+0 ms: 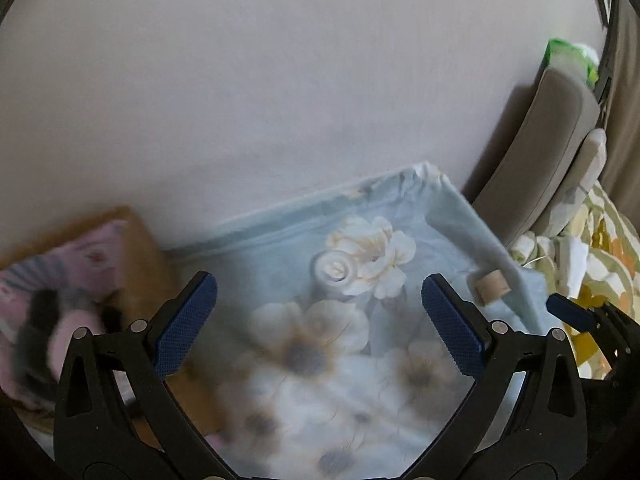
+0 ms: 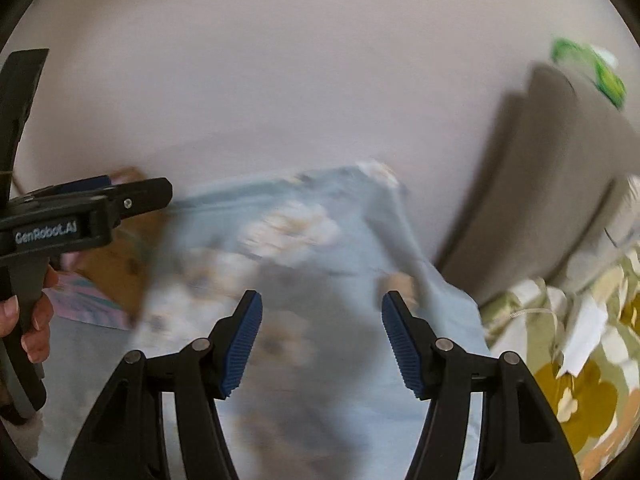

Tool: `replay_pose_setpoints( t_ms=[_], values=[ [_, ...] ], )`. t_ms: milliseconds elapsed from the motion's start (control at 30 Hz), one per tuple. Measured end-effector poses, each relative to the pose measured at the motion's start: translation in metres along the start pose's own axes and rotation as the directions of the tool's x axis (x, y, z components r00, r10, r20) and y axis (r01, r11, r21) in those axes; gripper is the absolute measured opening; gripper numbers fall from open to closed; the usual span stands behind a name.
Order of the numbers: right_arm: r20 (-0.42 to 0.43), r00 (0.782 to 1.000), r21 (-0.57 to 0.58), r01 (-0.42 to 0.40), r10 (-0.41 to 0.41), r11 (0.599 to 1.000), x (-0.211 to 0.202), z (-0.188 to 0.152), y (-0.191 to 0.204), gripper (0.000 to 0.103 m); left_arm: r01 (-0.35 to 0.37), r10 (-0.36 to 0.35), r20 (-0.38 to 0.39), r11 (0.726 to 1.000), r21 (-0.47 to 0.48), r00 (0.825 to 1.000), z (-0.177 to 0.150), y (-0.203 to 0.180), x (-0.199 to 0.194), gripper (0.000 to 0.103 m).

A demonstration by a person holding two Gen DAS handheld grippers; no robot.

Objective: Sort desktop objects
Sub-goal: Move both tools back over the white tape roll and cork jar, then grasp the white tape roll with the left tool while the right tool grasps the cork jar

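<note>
A pale blue floral cloth [image 1: 452, 216] covers the table. On it stands a small white roll-like object [image 1: 334, 276], and a small beige cylinder [image 1: 493, 286] lies near the cloth's right edge. My left gripper [image 1: 320, 320] hangs open over the cloth, short of the white object, with nothing between its blue pads. The right gripper's blue tip [image 1: 570, 312] shows at the right edge of that view. The right wrist view is blurred. There my right gripper [image 2: 322, 344] stands open and empty above the cloth [image 2: 320, 216], with the beige cylinder [image 2: 400, 280] just beyond its right finger.
A brown box [image 1: 148, 256] holding pink floral material sits left of the cloth, with a blurred black and pink thing [image 1: 52, 328] in front. A grey padded panel [image 1: 548, 148] and green pack [image 1: 568, 56] stand at right, over yellow-green floral bedding [image 2: 568, 380]. A hand [image 2: 32, 320] holds the left gripper [image 2: 120, 200].
</note>
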State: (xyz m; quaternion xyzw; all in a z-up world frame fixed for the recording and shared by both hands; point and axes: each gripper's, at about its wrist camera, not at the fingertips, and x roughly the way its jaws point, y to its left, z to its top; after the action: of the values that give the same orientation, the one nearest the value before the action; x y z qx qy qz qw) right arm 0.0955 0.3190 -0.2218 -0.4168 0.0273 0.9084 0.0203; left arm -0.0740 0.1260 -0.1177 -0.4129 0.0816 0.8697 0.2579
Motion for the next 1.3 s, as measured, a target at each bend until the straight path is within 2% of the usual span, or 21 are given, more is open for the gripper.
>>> replay_pose_setpoints(
  t_ms=[200, 433, 800, 900, 1067, 1167, 1200, 1300],
  values=[
    [0.007, 1.0, 0.042, 0.007, -0.008, 0.999, 0.029, -0.009, -0.04, 0.058, -0.028, 0.028, 0.006, 1.0, 0.01, 1.0, -0.004, -0.005, 0.047, 0.102],
    [0.042, 0.999, 0.027, 0.011, -0.012, 1.0, 0.043, -0.012, -0.044, 0.058, -0.042, 0.042, -0.005, 0.999, 0.013, 0.999, -0.011, 0.001, 0.079, 0.093],
    [0.043, 0.999, -0.001, 0.004, -0.004, 1.0, 0.052, -0.01, -0.032, 0.057, -0.049, 0.049, -0.01, 0.999, 0.014, 0.999, -0.018, 0.009, 0.088, 0.09],
    [0.033, 0.999, 0.015, 0.004, -0.005, 1.0, 0.062, -0.006, -0.033, 0.057, -0.041, 0.042, -0.022, 0.999, 0.014, 0.999, -0.019, 0.012, 0.091, 0.082],
    [0.028, 0.999, 0.02, 0.029, -0.03, 0.999, 0.073, 0.0, -0.032, 0.056, -0.019, 0.02, -0.015, 1.0, 0.02, 1.0, -0.019, 0.013, 0.089, 0.078],
    [0.018, 0.998, -0.023, 0.053, -0.053, 0.998, 0.076, 0.001, -0.022, 0.055, 0.0, 0.001, -0.02, 1.0, 0.024, 1.0, -0.019, 0.014, 0.089, 0.073],
    [0.01, 0.998, -0.026, 0.057, -0.056, 0.998, 0.078, 0.0, -0.021, 0.052, -0.003, 0.004, -0.032, 1.0, 0.029, 0.999, -0.019, 0.014, 0.09, 0.065],
    [-0.026, 0.999, -0.005, 0.037, -0.037, 0.999, 0.085, -0.001, -0.023, 0.036, -0.011, 0.013, -0.046, 0.999, 0.047, 0.999, -0.021, 0.013, 0.089, 0.061]
  ],
)
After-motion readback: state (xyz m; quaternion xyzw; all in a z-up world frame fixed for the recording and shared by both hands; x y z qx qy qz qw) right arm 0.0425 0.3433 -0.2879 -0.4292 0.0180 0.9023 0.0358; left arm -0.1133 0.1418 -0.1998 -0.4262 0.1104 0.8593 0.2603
